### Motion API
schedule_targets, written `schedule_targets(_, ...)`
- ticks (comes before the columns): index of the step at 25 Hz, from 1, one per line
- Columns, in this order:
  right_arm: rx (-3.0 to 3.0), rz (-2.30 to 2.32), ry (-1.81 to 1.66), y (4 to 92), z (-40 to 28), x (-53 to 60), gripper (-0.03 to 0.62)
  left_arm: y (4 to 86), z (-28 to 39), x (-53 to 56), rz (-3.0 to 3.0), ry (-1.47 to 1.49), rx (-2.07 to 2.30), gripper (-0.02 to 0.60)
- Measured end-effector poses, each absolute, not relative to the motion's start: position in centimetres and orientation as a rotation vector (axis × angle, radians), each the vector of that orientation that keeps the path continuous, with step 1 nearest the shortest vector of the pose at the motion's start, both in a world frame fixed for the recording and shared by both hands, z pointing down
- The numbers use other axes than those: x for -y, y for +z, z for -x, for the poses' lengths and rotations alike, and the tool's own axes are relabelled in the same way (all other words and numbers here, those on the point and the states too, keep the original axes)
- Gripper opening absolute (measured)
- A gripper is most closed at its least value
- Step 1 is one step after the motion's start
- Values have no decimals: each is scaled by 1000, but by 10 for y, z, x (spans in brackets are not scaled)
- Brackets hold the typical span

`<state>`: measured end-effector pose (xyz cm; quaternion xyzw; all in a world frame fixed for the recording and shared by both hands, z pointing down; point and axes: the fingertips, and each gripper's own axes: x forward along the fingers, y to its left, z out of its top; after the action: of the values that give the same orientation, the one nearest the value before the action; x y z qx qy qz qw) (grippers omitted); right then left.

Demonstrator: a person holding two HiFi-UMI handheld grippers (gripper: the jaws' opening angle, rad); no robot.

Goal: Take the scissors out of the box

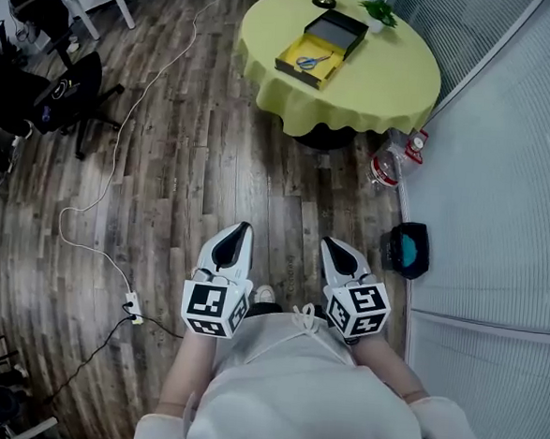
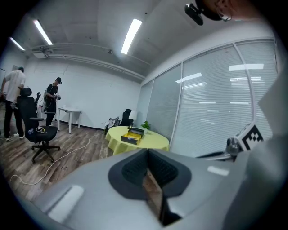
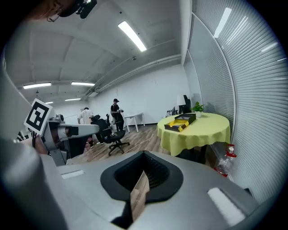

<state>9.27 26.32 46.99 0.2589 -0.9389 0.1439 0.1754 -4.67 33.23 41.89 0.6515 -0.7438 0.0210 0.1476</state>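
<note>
An open box point(image 1: 317, 53) with a yellow lining lies on the round table point(image 1: 388, 81) with the yellow cloth, far ahead of me. Blue-handled scissors point(image 1: 312, 62) lie inside it, and its black lid point(image 1: 338, 27) rests beside it. My left gripper point(image 1: 244, 228) and right gripper point(image 1: 329, 241) are held side by side over the wooden floor, well short of the table, both shut and empty. The left gripper view shows the box point(image 2: 132, 134) small beyond the shut left gripper point(image 2: 147, 152). In the right gripper view the box point(image 3: 181, 122) sits beyond the shut right gripper point(image 3: 144, 156).
A glass wall with blinds point(image 1: 503, 183) runs along the right. Plastic bottles point(image 1: 384, 167) and a black-and-teal bag point(image 1: 407, 249) lie at its foot. A white cable point(image 1: 122, 128) and power strip point(image 1: 134, 305) cross the floor on the left, near an office chair point(image 1: 68, 91). People point(image 2: 51, 96) stand far off.
</note>
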Motion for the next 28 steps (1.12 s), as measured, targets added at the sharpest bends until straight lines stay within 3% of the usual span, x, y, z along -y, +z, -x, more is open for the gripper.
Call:
schedule_targets(14, 2607, -707, 473, 491, -8, -189, -2, 434, 126, -277, -1796, 62, 2153, 6)
schedule_targets(28, 2640, -739, 513, 476, 68, 31, -2, 411, 206, -66, -1822, 123, 2177, 6)
